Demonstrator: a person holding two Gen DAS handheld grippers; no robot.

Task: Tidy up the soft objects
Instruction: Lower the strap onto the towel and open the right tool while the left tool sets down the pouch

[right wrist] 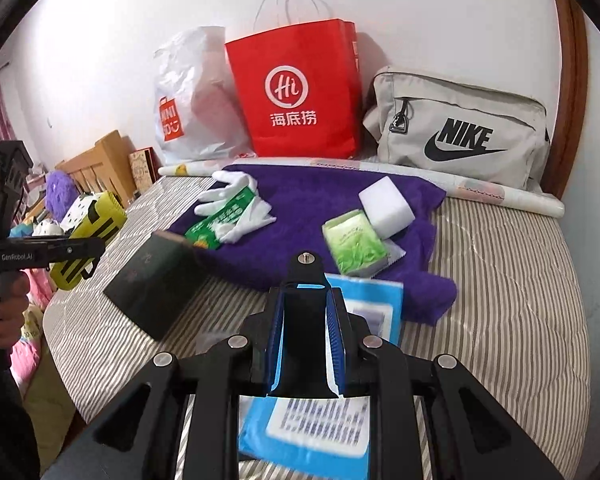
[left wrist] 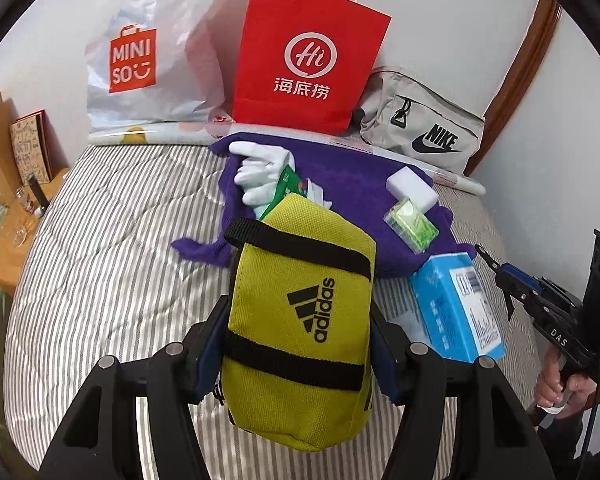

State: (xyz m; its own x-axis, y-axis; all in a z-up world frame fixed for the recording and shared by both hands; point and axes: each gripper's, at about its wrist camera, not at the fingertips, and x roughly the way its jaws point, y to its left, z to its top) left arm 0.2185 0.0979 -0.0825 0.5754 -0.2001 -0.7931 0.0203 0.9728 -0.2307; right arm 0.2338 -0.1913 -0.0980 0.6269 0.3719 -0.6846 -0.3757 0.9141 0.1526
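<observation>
My left gripper (left wrist: 300, 344) is shut on a yellow Adidas pouch (left wrist: 300, 320) and holds it above the striped bed; the pouch (right wrist: 100, 216) also shows at the left of the right wrist view. On a purple towel (left wrist: 340, 168) lie white gloves (left wrist: 256, 176), a white sponge (left wrist: 412, 188) and a green tissue pack (left wrist: 412, 228). My right gripper (right wrist: 306, 280) is shut above a blue tissue pack (right wrist: 364, 304). A black wedge fills the gap between its blue pads, and I cannot tell whether it belongs to the gripper.
Against the wall stand a white Miniso bag (left wrist: 148, 52), a red paper bag (left wrist: 308, 60) and a grey Nike bag (left wrist: 420, 132). A dark box (right wrist: 156, 280) lies near the bed's left edge. A wooden bedside table (left wrist: 4, 240) carries small items.
</observation>
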